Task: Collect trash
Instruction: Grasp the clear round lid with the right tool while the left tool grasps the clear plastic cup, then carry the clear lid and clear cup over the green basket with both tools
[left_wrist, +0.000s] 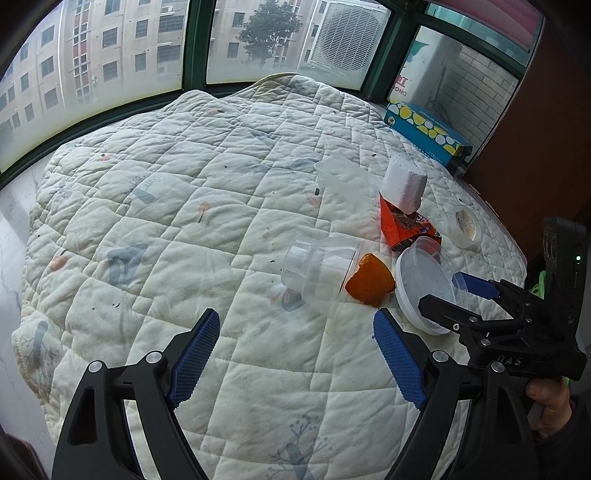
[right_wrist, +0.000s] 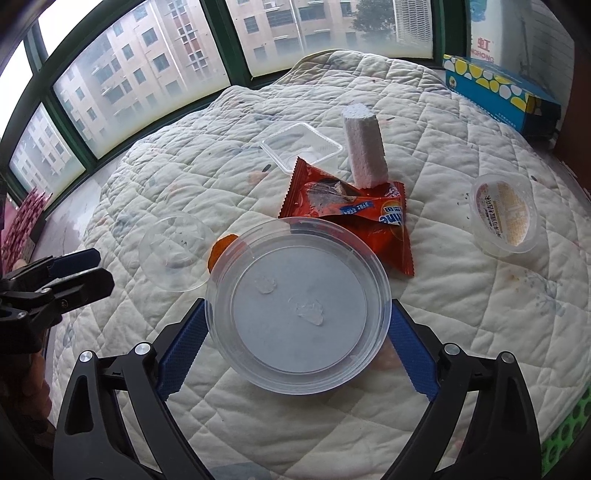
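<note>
A round clear plastic container (right_wrist: 299, 314) sits between the blue pads of my right gripper (right_wrist: 297, 334), which is closed on its sides; it also shows in the left wrist view (left_wrist: 424, 288). Behind it lie a red snack wrapper (right_wrist: 351, 210), a white foam block (right_wrist: 364, 147), a clear square tray (right_wrist: 301, 146), an orange peel (right_wrist: 221, 247) and a clear cup (right_wrist: 173, 251) on its side. A small lidded cup (right_wrist: 504, 218) lies to the right. My left gripper (left_wrist: 295, 354) is open and empty over the quilt, short of the clear cup (left_wrist: 321, 273).
A white quilted cover (left_wrist: 184, 221) spreads over the surface. A blue and yellow box (right_wrist: 498, 96) stands at the back right by the window. A green perforated item (right_wrist: 569, 435) shows at the right edge.
</note>
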